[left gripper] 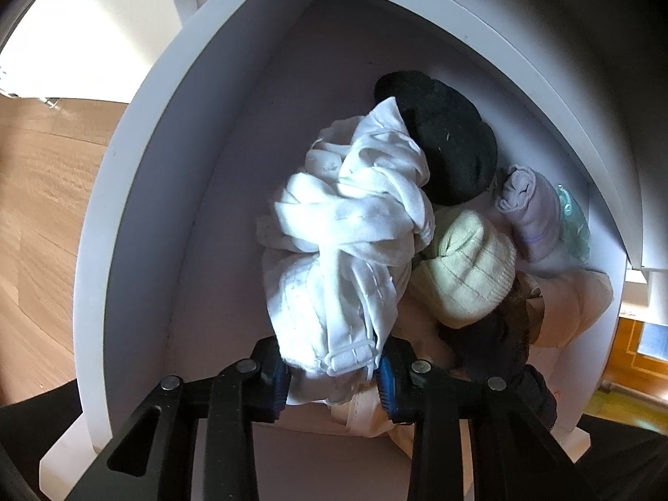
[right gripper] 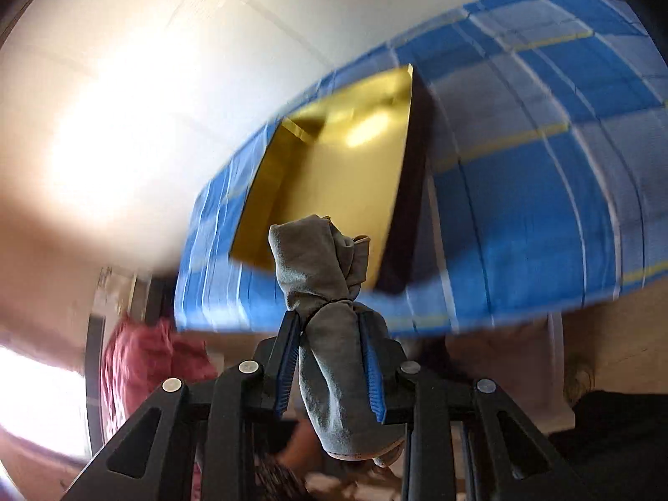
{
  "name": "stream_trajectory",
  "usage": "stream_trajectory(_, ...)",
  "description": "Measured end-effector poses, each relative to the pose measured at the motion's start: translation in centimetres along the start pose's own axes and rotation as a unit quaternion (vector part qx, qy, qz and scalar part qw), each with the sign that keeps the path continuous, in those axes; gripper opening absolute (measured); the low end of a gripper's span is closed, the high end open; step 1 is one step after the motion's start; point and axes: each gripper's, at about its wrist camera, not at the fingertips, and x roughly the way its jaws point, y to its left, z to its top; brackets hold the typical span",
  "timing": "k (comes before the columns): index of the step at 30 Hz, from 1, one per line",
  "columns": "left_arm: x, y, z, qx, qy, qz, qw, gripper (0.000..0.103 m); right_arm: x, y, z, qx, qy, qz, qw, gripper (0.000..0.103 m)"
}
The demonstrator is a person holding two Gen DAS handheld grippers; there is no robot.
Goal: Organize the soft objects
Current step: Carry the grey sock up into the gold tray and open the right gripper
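Through the left wrist camera I look almost straight down into a white drawer. My left gripper is clamped on a white bundled garment; both blue pads press its lower end, where a white plastic strap adjuster shows. The bundle lies in the drawer against a pile of other soft things: a black sock roll behind it, a cream knitted roll just to its right, a lilac sock roll further right, and peach fabric at the drawer's edge. Wooden floor shows to the left of the drawer.

Through the right wrist camera, my right gripper is closed tight on a grey sock bundle, which stands up between the pads with its knotted top above them. Behind it, blurred, a blue checked cloth lies under a yellow open box. A red fabric shows low at the left.
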Motion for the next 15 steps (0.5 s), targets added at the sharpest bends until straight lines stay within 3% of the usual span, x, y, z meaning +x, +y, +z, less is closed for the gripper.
stream_trajectory(6, -0.5, -0.7, 0.4, 0.008, -0.002, 0.001, 1.0, 0.034, 3.7, 1.0, 5.6, 0.046, -0.015, -0.025, 0.998, 0.028)
stream_trajectory(15, -0.3, -0.5, 0.4, 0.004, -0.004, -0.001, 1.0, 0.034, 9.2, 0.1, 11.2, 0.11, -0.041, -0.073, 0.99, 0.028)
